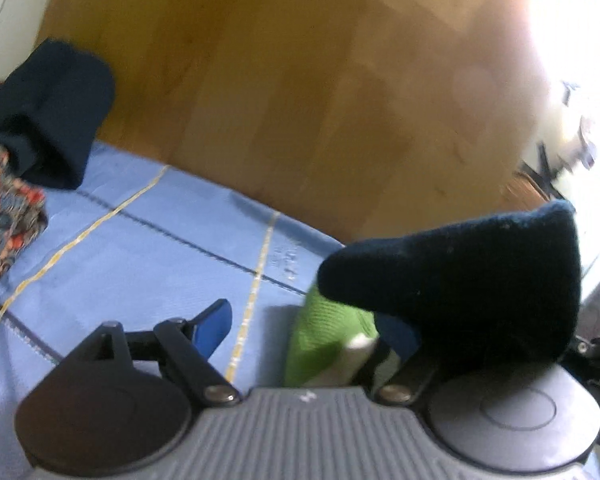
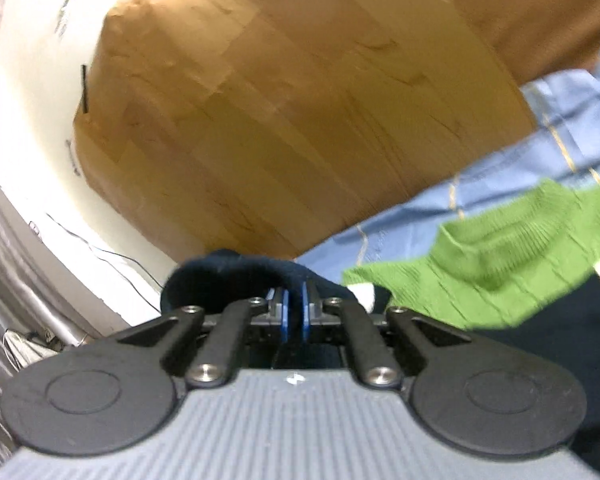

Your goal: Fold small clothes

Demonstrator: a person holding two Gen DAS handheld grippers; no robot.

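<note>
Clothes lie across a pale blue checked sheet (image 1: 148, 240) that ends at a wooden floor (image 1: 300, 80). In the left wrist view, the left gripper (image 1: 300, 332) stands wide, one blue pad bare over the sheet and the other hidden under fabric, so whether it presses on anything cannot be told. A dark navy garment (image 1: 480, 280) drapes over its right side, with a green knitted garment (image 1: 324, 340) bunched just beneath. The right wrist view shows the right gripper (image 2: 294, 312) clenched, its blue pads nearly meeting with a bulge of the navy cloth humped just beyond them; it looks pinched, though the contact itself is blurred. The green knit spreads rumpled to the right of it. At the far left of the sheet sit another navy piece (image 1: 52, 112), seemingly folded over, and a patterned red-and-blue cloth (image 1: 4, 216) touching it. By this evidence, the fold is barely begun: the navy and green pieces remain lifted and tangled together, unflattened.
</note>
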